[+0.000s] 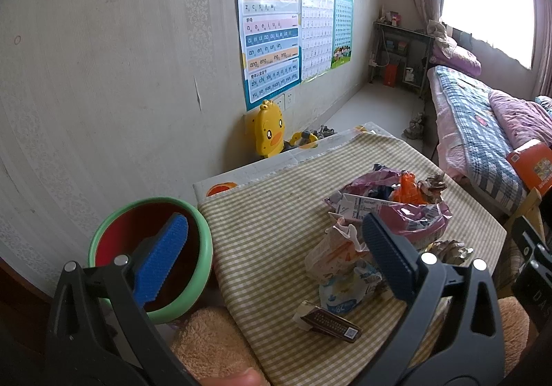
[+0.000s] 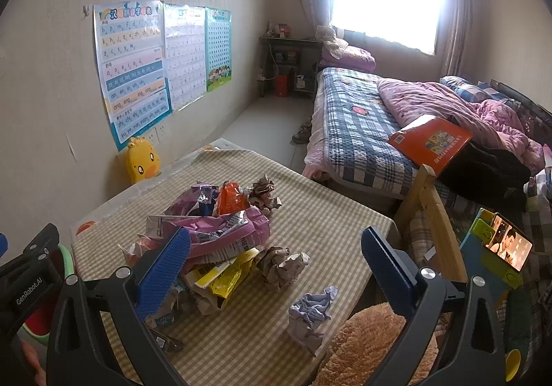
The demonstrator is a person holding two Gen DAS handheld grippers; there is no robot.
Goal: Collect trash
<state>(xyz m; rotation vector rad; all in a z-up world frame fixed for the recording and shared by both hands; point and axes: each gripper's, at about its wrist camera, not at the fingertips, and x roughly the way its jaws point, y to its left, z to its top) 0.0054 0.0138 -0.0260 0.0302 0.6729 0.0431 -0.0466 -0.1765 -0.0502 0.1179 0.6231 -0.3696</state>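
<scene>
A heap of trash lies on the checked tablecloth [image 1: 276, 213]: a pink wrapper [image 1: 410, 213] [image 2: 220, 230], an orange wrapper [image 2: 231, 201], a yellow wrapper [image 2: 224, 277], crumpled brown paper [image 2: 281, 267] and a bluish crumpled tissue [image 2: 312, 313]. A small brown carton [image 1: 331, 322] lies nearest me. A green-rimmed red bin [image 1: 151, 248] stands at the table's left. My left gripper [image 1: 272, 255] is open, one finger over the bin, the other over the heap. My right gripper [image 2: 276, 275] is open above the heap's near side, holding nothing.
A wall with posters [image 2: 131, 68] runs along the left, with a yellow duck toy [image 2: 142, 160] at the table's far edge. A bed [image 2: 362, 124] with an orange book [image 2: 429, 139] stands right. A wooden chair frame [image 2: 431, 213] and a phone [image 2: 509, 244] are close right. A fuzzy tan cushion [image 2: 372, 348] lies near.
</scene>
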